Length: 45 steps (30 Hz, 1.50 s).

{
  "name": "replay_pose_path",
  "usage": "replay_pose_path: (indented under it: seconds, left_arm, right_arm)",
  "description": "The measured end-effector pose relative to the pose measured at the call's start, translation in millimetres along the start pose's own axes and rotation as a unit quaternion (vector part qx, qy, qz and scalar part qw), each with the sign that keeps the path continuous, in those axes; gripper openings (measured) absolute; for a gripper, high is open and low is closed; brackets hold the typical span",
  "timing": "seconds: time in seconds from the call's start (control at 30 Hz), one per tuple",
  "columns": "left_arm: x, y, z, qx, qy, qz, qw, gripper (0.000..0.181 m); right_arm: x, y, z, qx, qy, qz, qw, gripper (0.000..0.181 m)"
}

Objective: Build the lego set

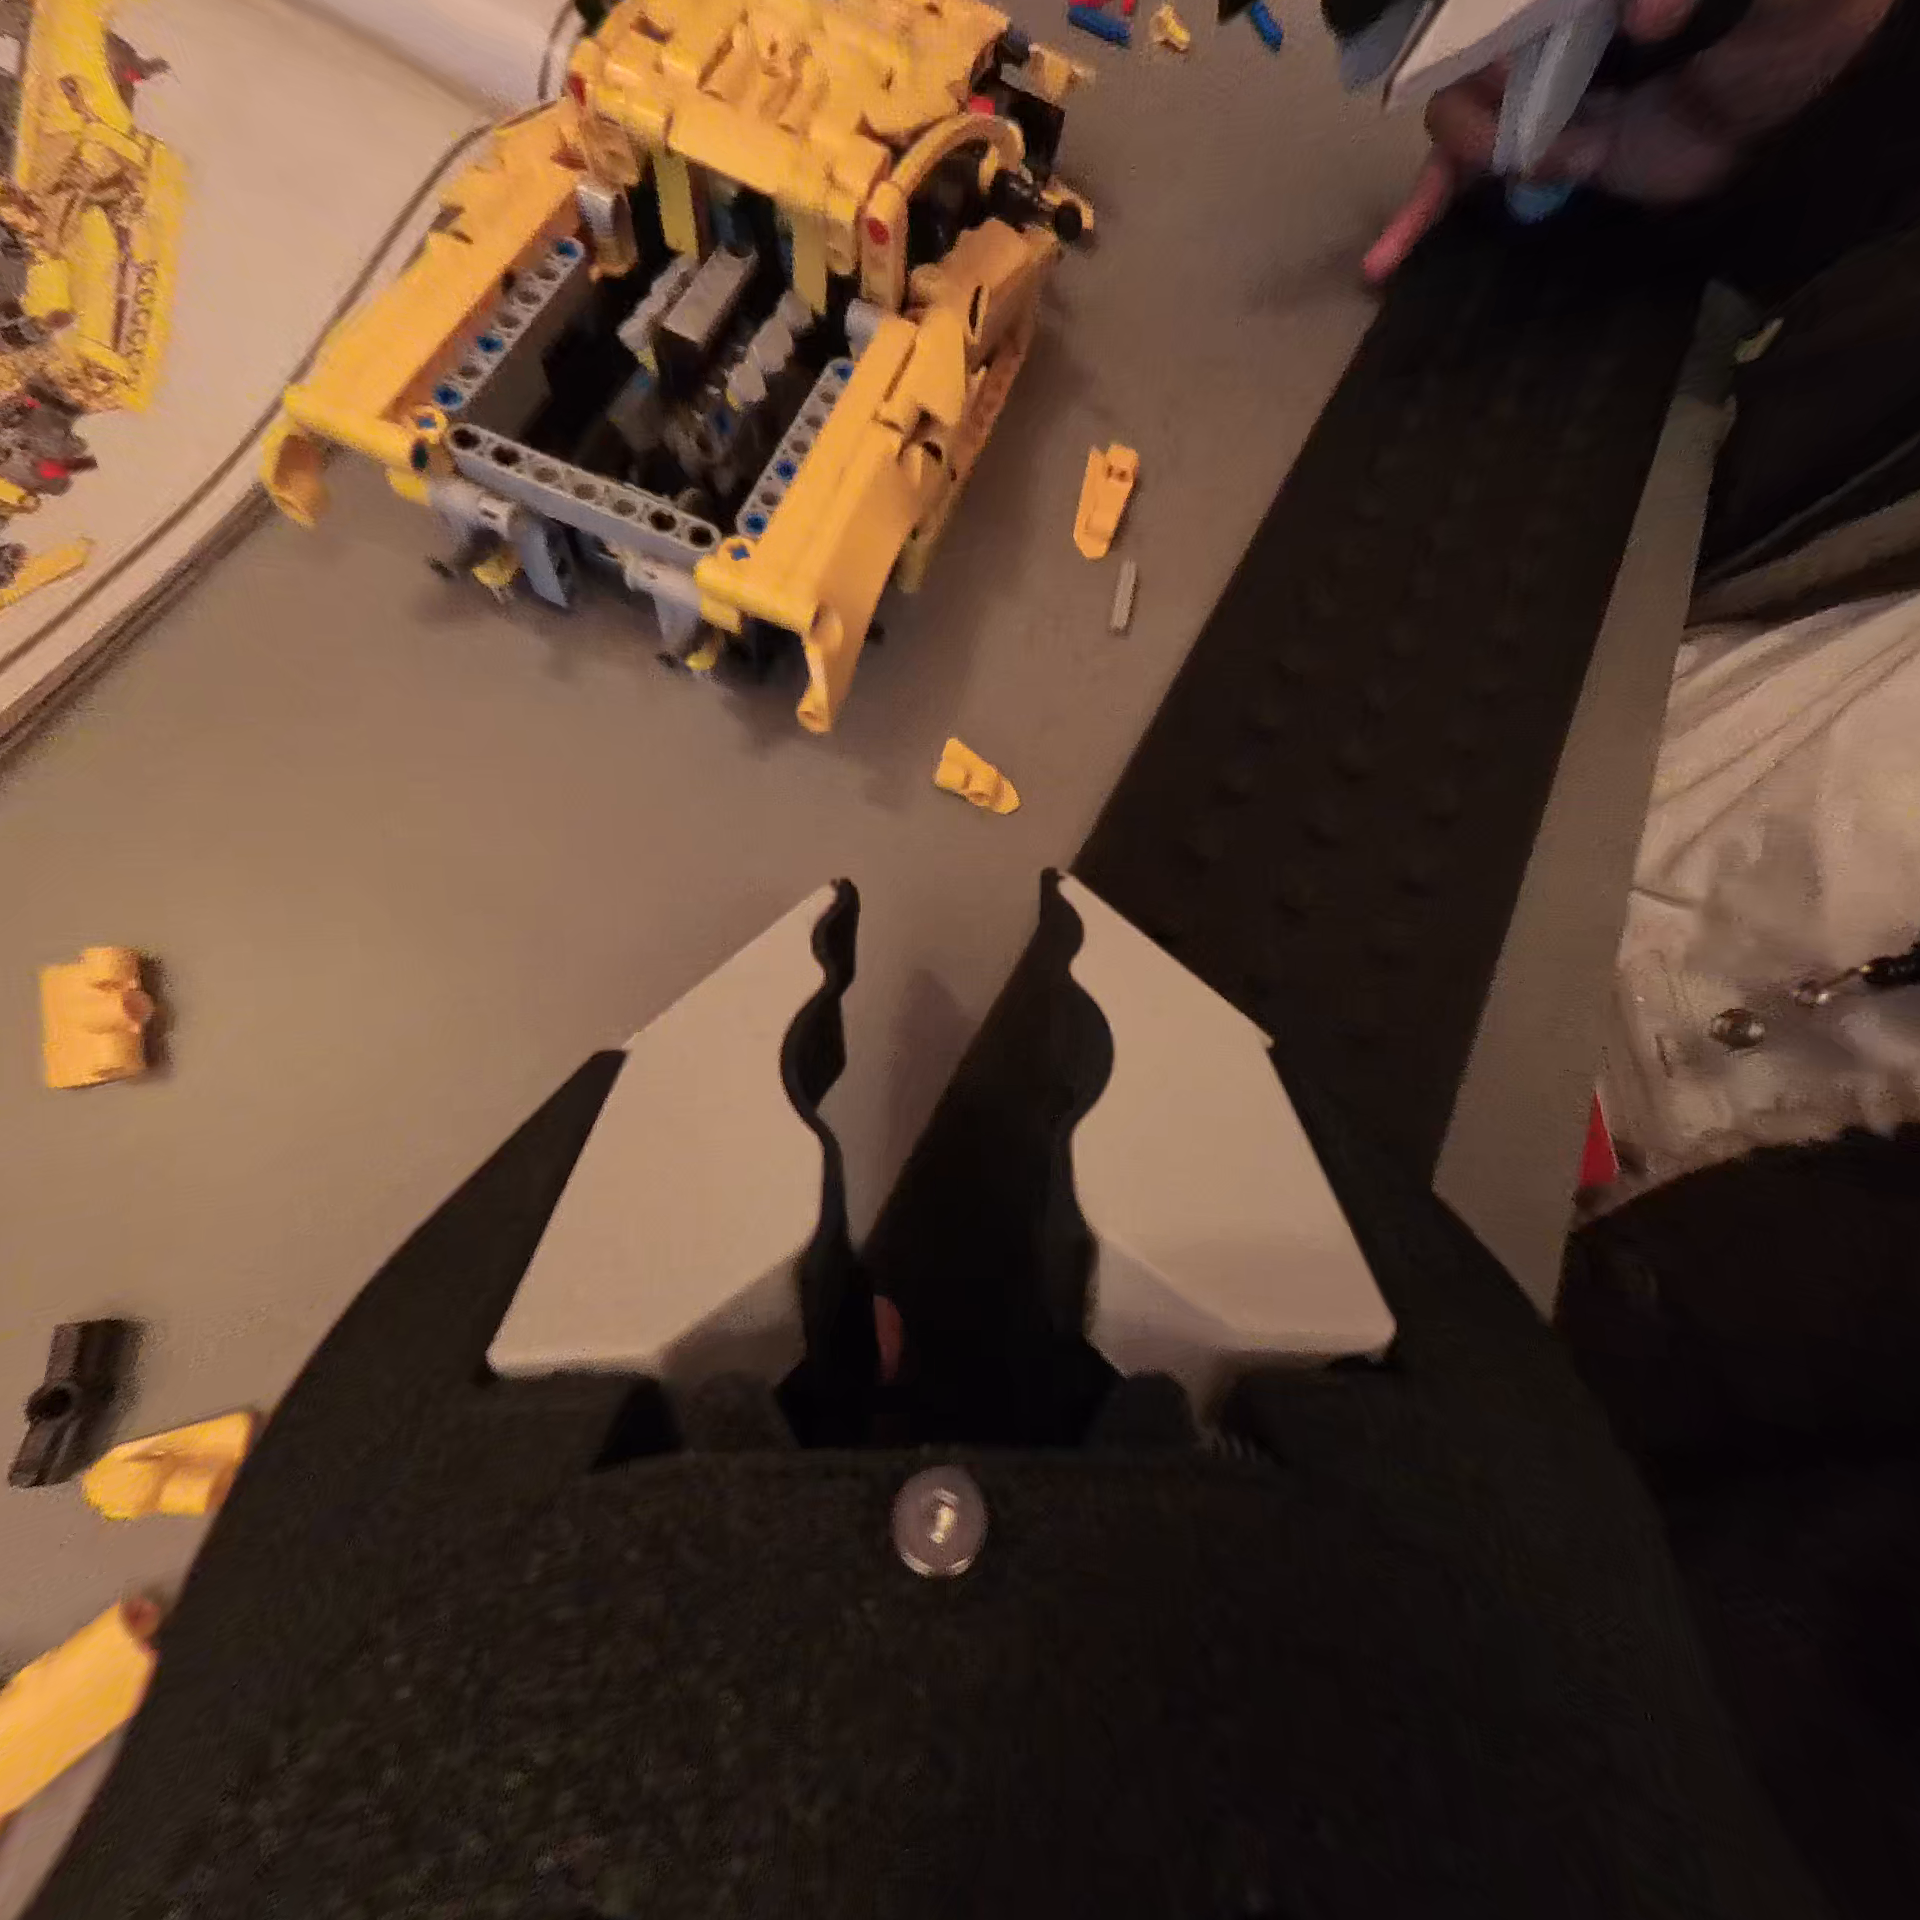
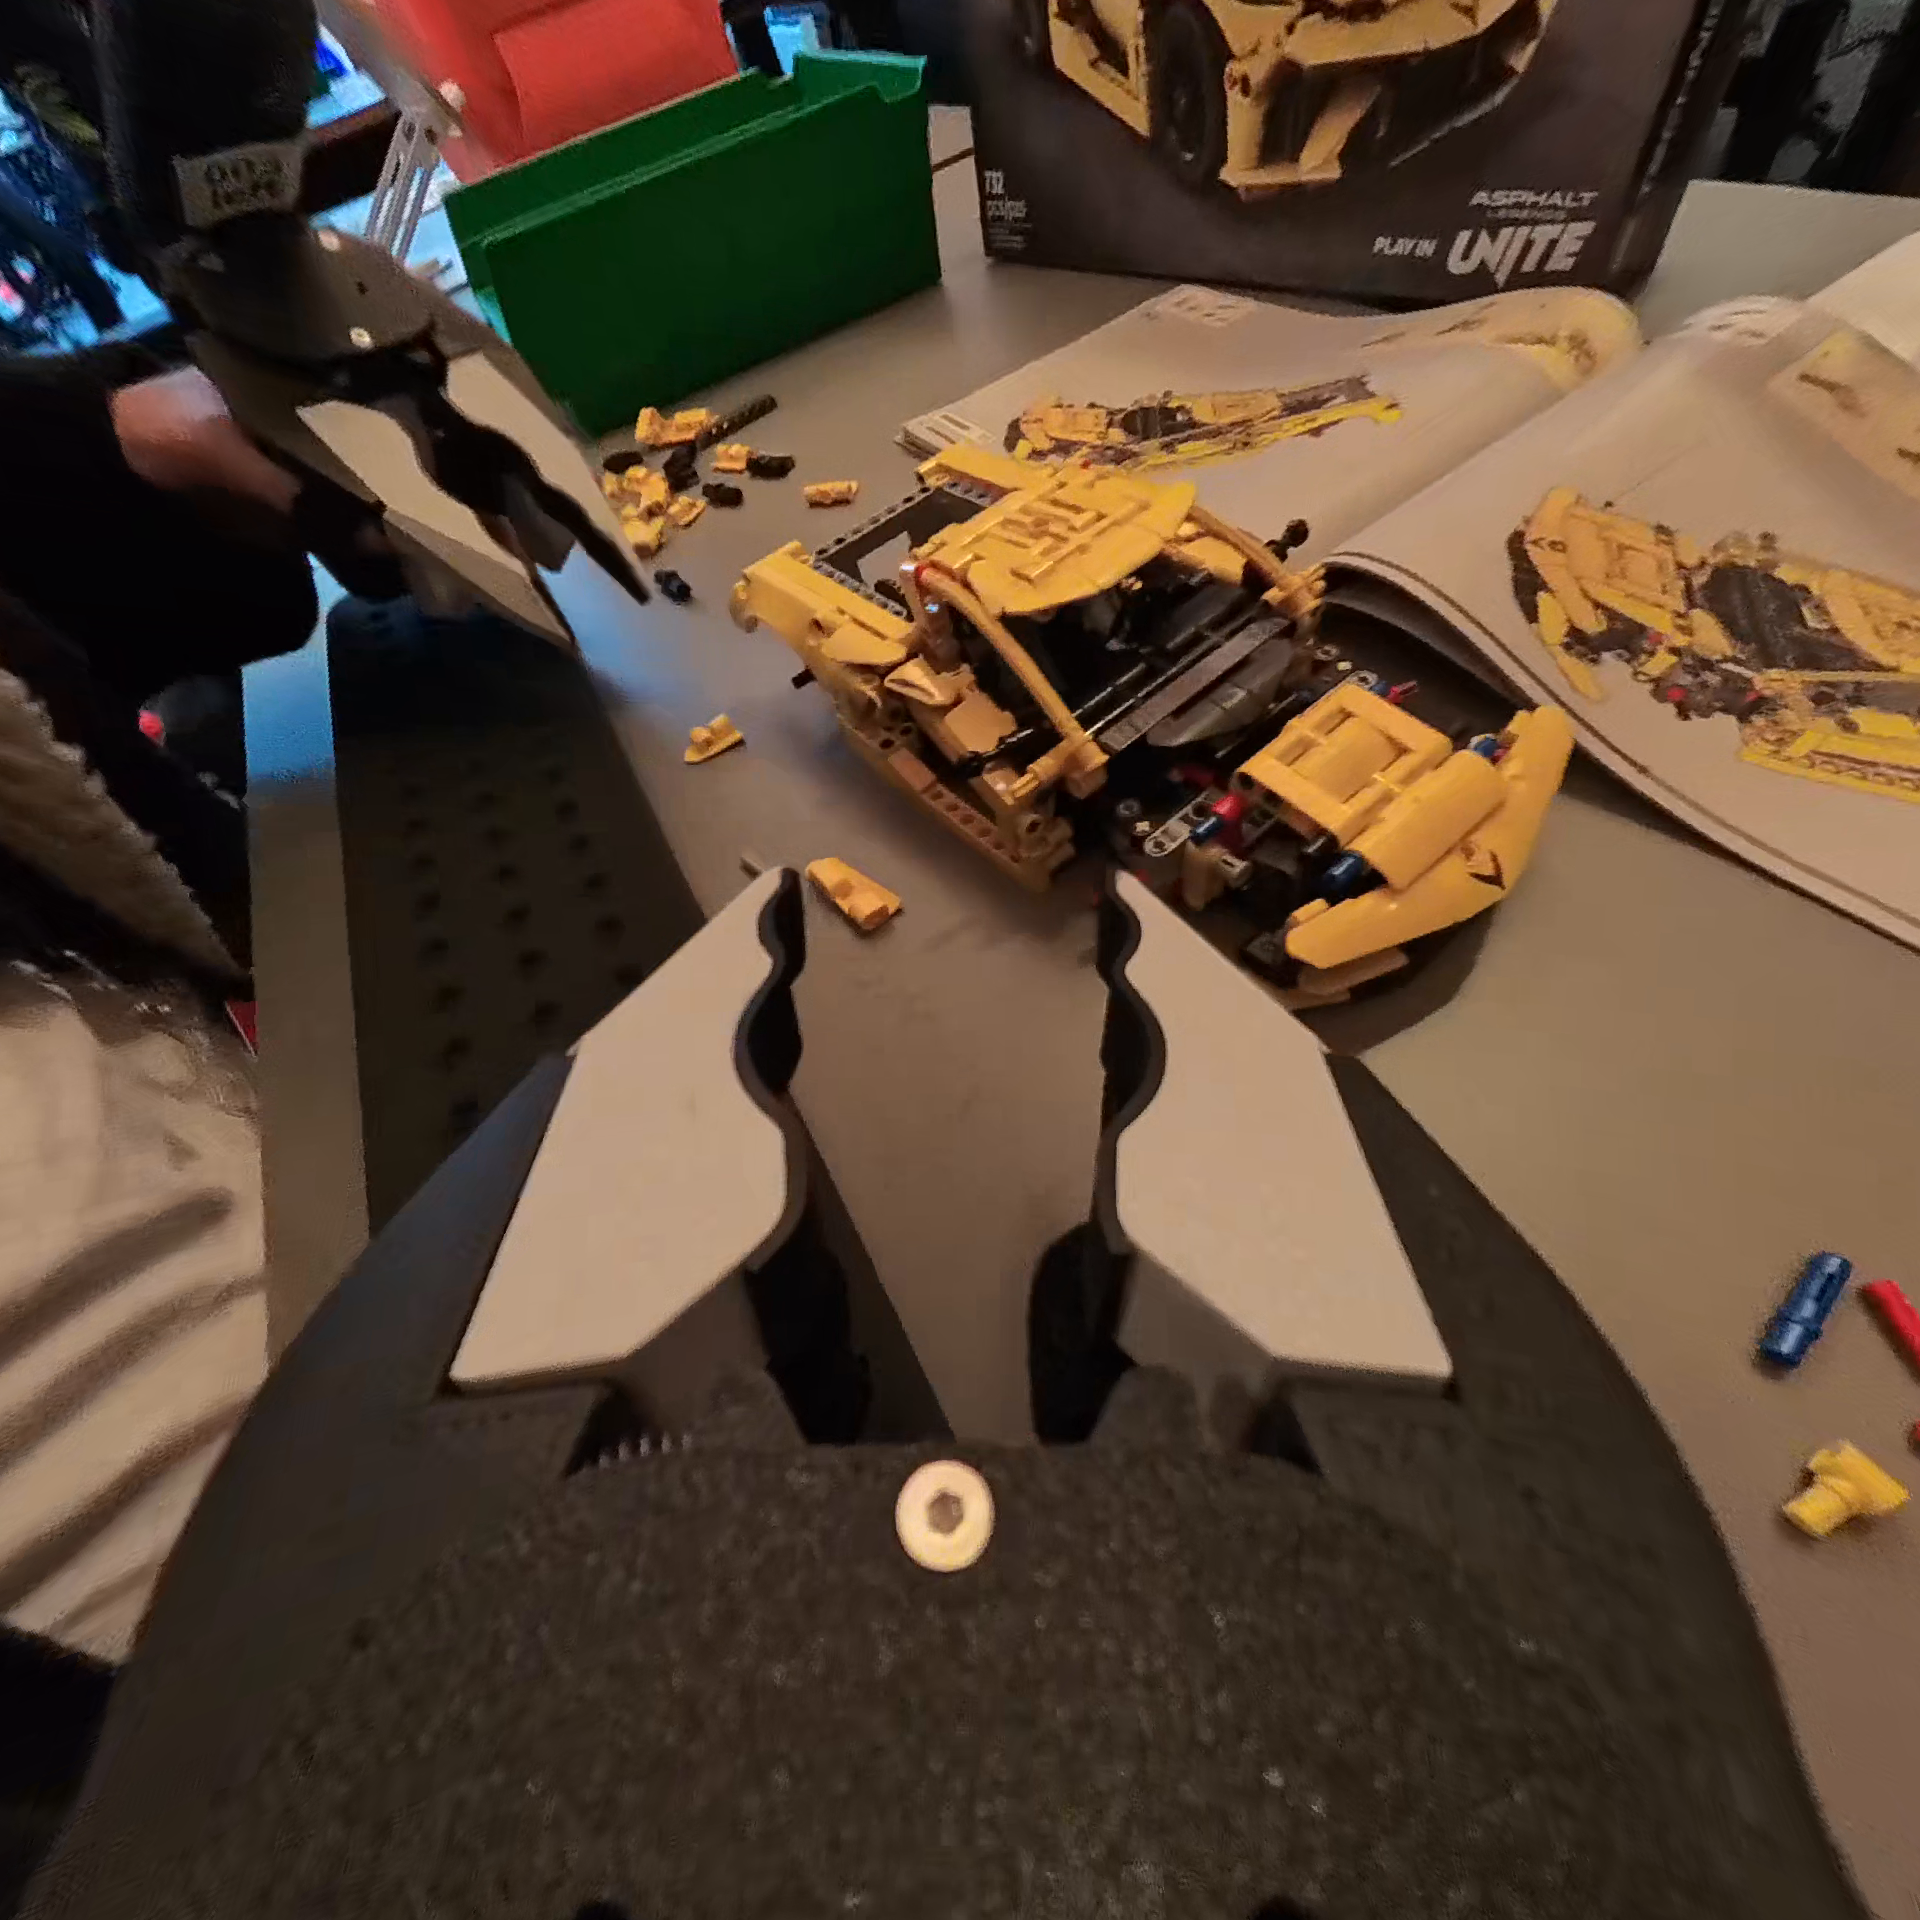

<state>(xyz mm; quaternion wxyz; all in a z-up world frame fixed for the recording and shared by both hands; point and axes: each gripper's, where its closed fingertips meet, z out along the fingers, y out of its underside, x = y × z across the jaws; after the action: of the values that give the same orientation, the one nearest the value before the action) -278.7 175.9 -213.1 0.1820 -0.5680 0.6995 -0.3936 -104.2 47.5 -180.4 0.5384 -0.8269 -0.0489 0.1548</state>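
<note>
While neither gripper held anything, the yellow lego car (image 2: 1091, 675) sat half built on the grey table (image 2: 1558, 1195), near the middle, its nose resting on the open instruction booklet (image 2: 1558, 499). Roof, side panels and front bodywork looked fitted; the rear frame stood open and no wheels showed, so a good share of the build seemed left.

From left to right in the right wrist view: the left gripper (image 2: 582, 582), its fingers a little apart and empty; one green bin (image 2: 707, 239); one pile of small yellow and black pieces (image 2: 675, 478), too many and too small to count; two single yellow pieces (image 2: 854, 891) near the car; one product box (image 2: 1351, 156) behind; then the right gripper (image 2: 945, 904), fingers wide apart and empty. At far right lay one blue pin (image 2: 1803, 1307), one red piece and one yellow connector (image 2: 1841, 1501).
</note>
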Motion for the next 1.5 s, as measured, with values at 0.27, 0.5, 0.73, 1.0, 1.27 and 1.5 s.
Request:
replay_pose_path:
  seconds: [0.27, 0.5, 0.73, 1.0, 1.27, 1.5]
  left_arm:
    - [9.3, 6.0, 4.0, 0.009, -0.023, 0.039, 0.999, 0.037]
    - [37.3, 23.3, -8.5, 0.027, -0.13, 0.082, 0.988, 0.037]
    - [41.9, 28.7, -16.5, 0.038, -0.203, 0.091, 0.974, 0.037]
    - [14.9, 30.2, -14.9, 0.025, -0.222, 0.061, 0.973, 0.02]
    - [-2.6, -75.7, -87.8, 0.243, -0.391, 0.141, 0.876, 0.018]
    - [-120.8, -193.7, -80.3, 0.192, -0.379, 0.041, 0.904, 0.028]
  right_arm:
    - [-24.5, 14.1, 1.8, -0.042, -0.056, -0.004, 0.998, 0.05]
    - [-51.0, 23.5, -16.2, -0.03, -0.047, -0.025, 0.998, 0.048]
    - [-69.2, 33.4, -30.0, -0.027, -0.057, -0.021, 0.998, 0.048]
    - [-54.9, 14.4, -30.7, 0.024, -0.052, -0.05, 0.997, 0.039]
    - [-37.6, -73.6, -35.1, 0.111, -0.077, -0.046, 0.99, 0.044]
    - [-5.3, -162.7, 23.9, 0.055, -0.094, -0.152, 0.982, 0.052]
